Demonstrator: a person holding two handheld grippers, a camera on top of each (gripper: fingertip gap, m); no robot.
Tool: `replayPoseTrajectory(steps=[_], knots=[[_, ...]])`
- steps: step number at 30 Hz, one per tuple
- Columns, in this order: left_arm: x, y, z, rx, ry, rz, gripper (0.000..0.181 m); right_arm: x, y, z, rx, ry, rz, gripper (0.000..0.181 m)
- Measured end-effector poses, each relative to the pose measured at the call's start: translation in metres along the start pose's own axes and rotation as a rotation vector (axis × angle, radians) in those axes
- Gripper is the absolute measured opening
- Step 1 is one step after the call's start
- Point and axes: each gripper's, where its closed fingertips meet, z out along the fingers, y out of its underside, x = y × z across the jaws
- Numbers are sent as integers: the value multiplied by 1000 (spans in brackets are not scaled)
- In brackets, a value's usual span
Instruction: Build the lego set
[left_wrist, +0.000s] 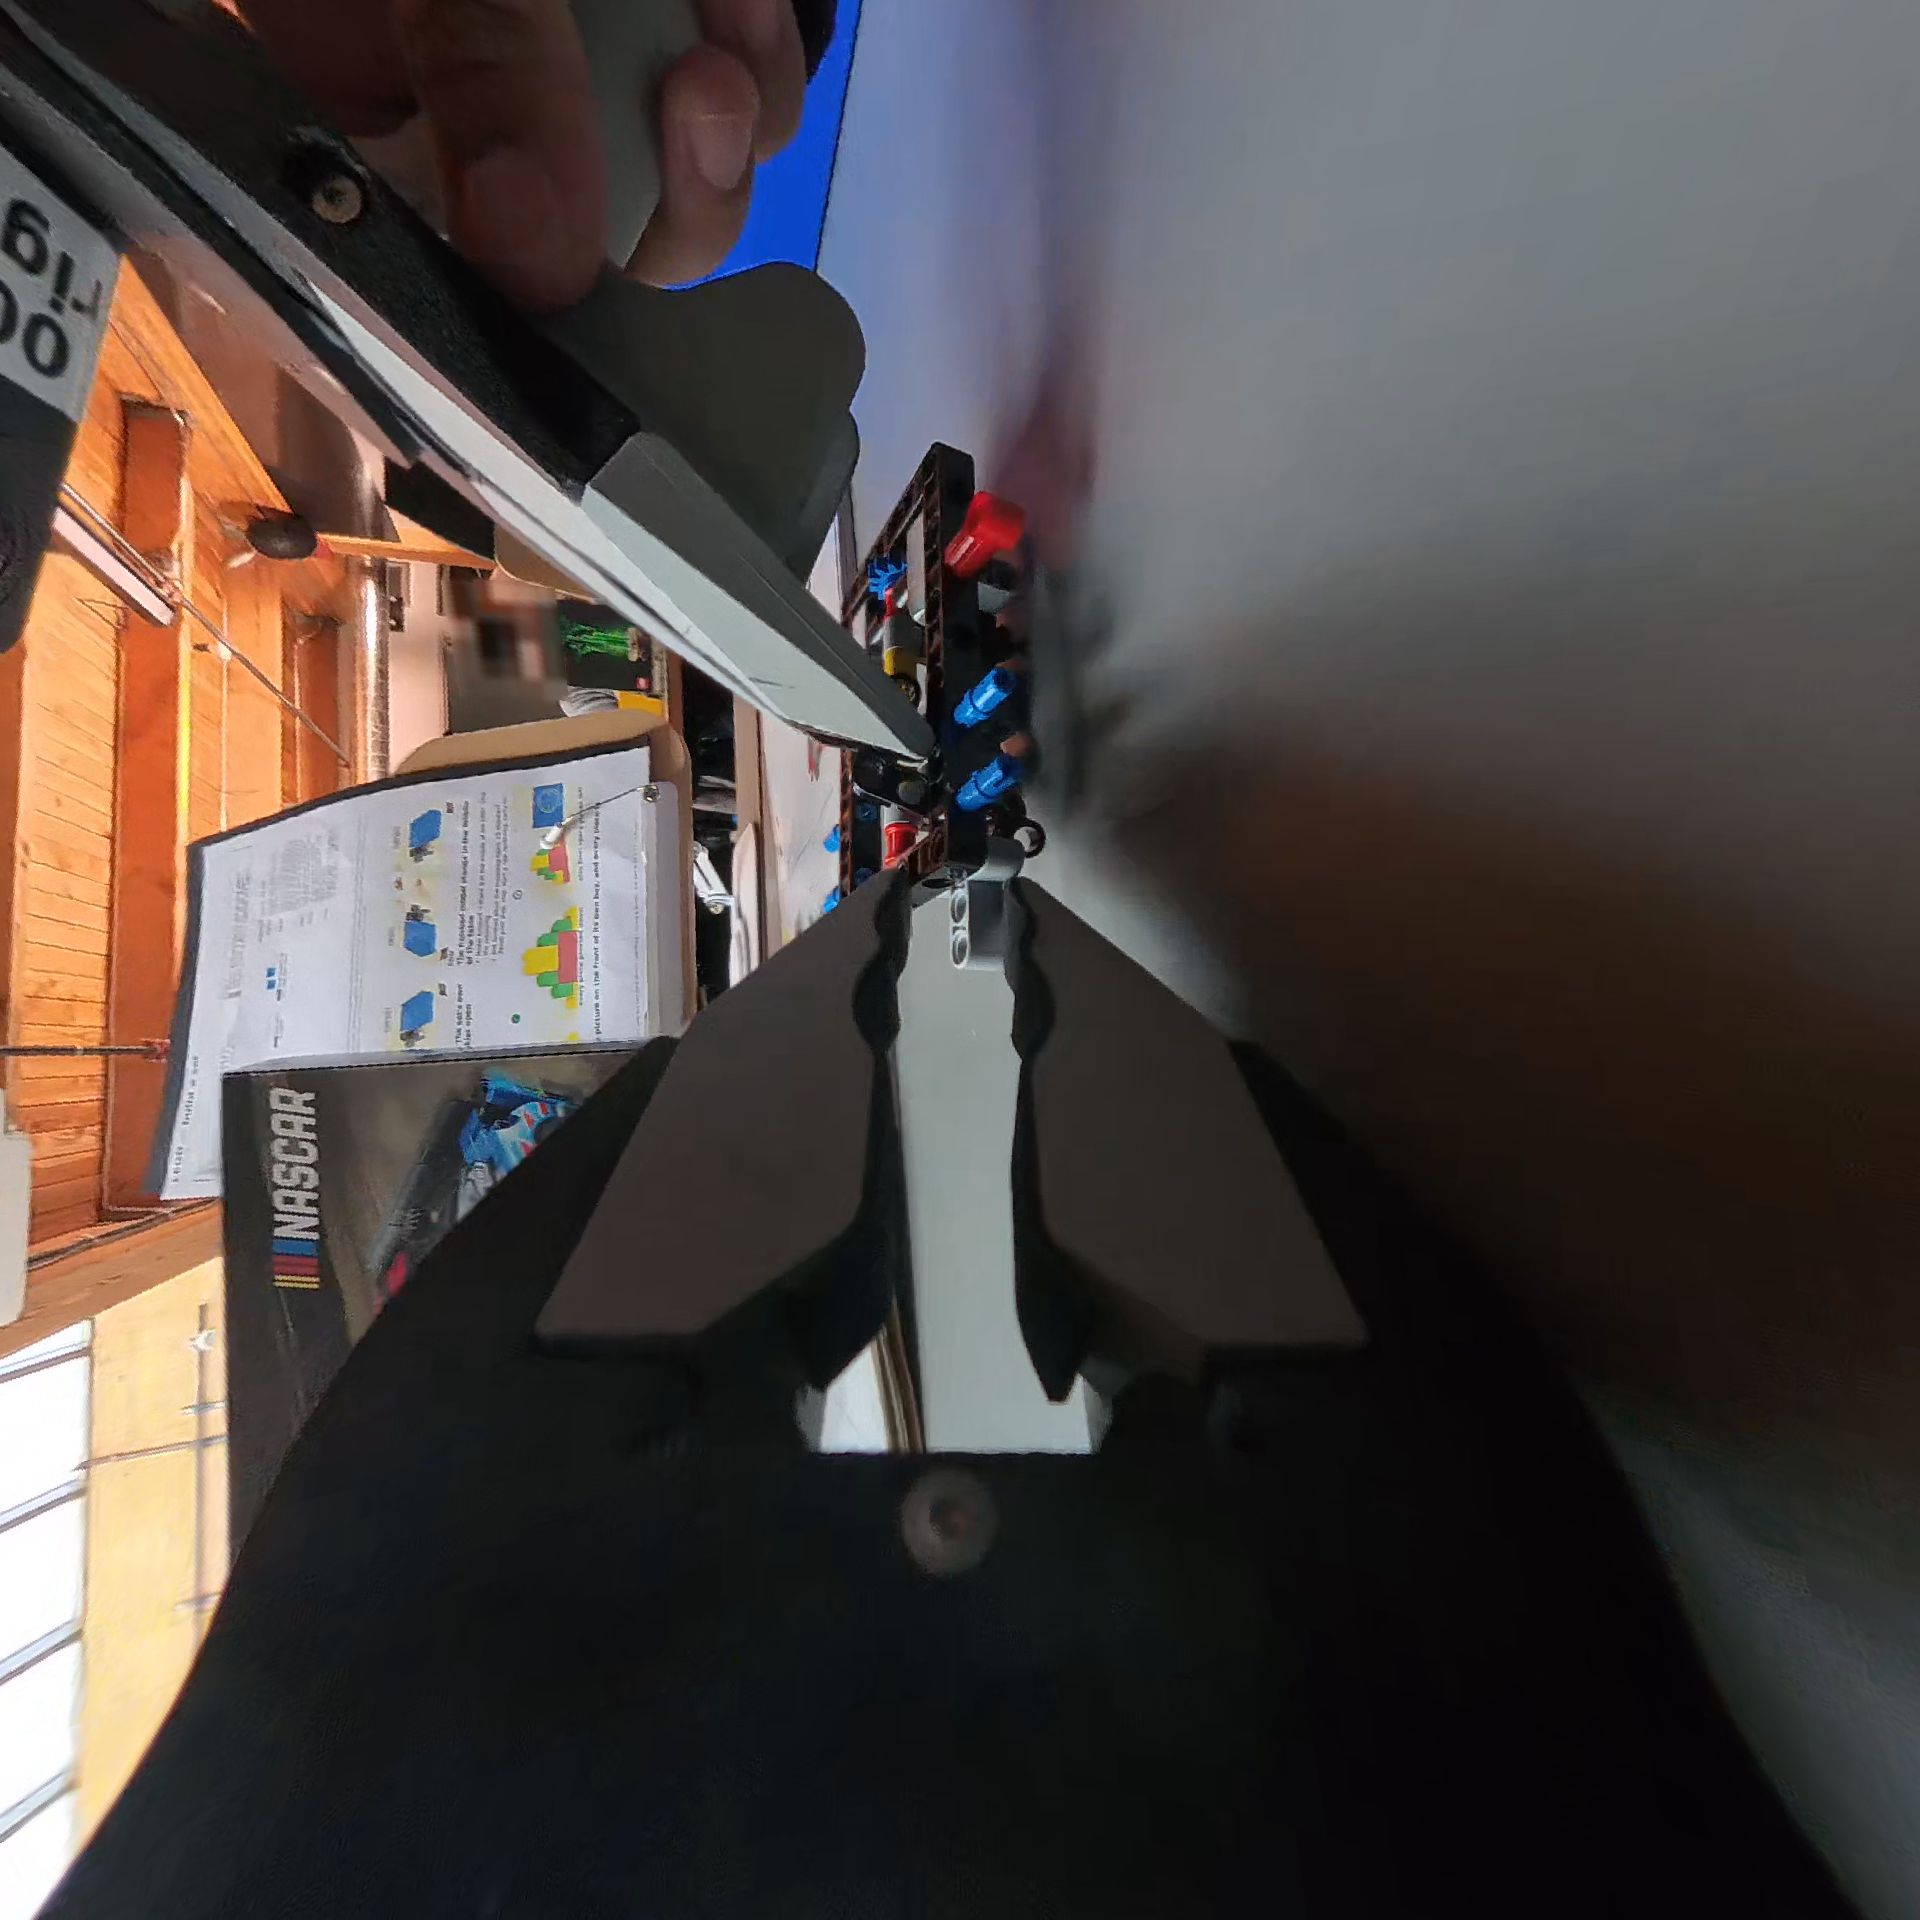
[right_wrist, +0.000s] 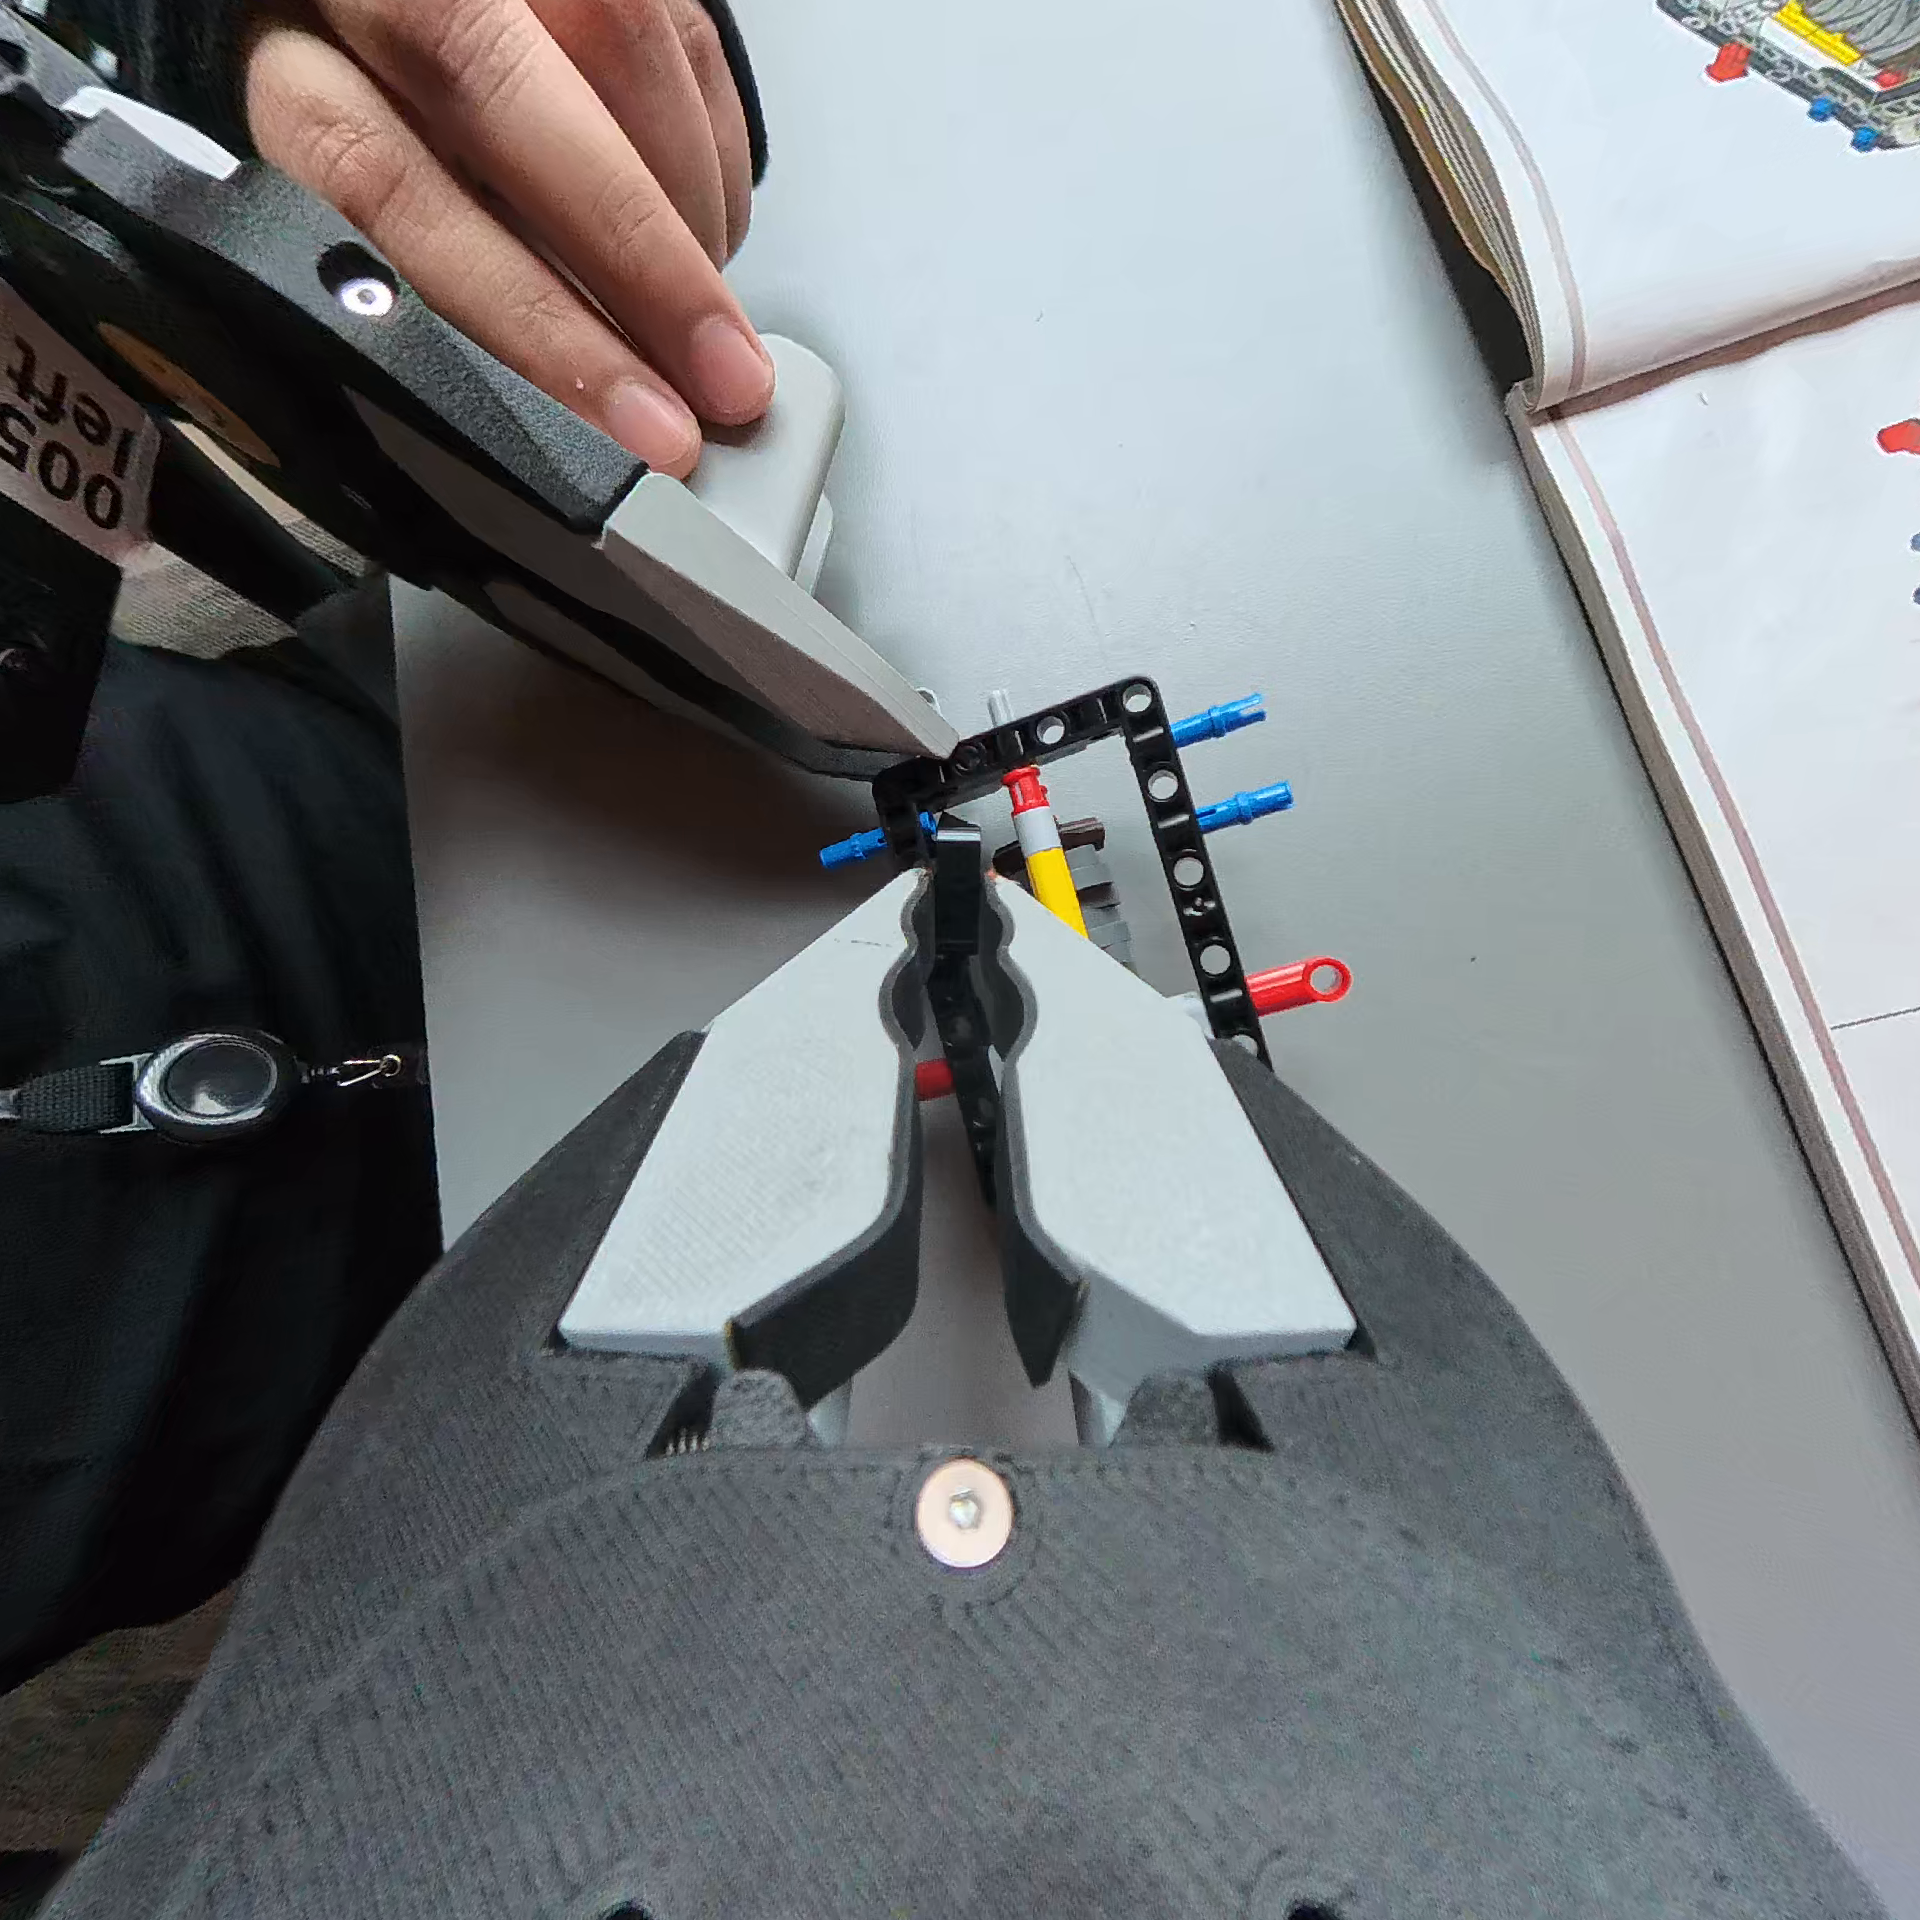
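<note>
A black lego frame (right_wrist: 1179, 831) with blue pins (right_wrist: 1242, 805), a red pin (right_wrist: 1294, 982) and a yellow and red axle (right_wrist: 1044, 862) is held above the grey table between both grippers. My right gripper (right_wrist: 956, 883) is shut on a black piece (right_wrist: 958, 904) at the frame's near side beam. My left gripper (right_wrist: 940, 743) comes in from the upper left and meets the frame's far corner. In the left wrist view my left gripper (left_wrist: 958, 894) is shut on a grey connector (left_wrist: 979, 925) at the frame's (left_wrist: 940, 582) end, and the right gripper (left_wrist: 914, 753) touches its side.
An open instruction booklet (right_wrist: 1714, 312) lies on the grey table (right_wrist: 1143, 364) to the right. A dark set box (left_wrist: 364, 1195) and a printed sheet (left_wrist: 436, 914) stand behind. A hand (right_wrist: 540, 229) holds the left gripper, with dark clothing and a badge reel (right_wrist: 218, 1081) at left. Both grippers' tips are close together, under 4 cm apart.
</note>
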Motion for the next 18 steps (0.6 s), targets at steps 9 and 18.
replayPoseTrajectory(steps=[9, 18], knots=[[-4, -9, -7, 73, 92, -269, 20, -15, -1, -5, 12, -259, 145, 4], [11, -21, -15, 87, 90, -111, 20, -27, 2, 0, 6, -340, 143, 5]])
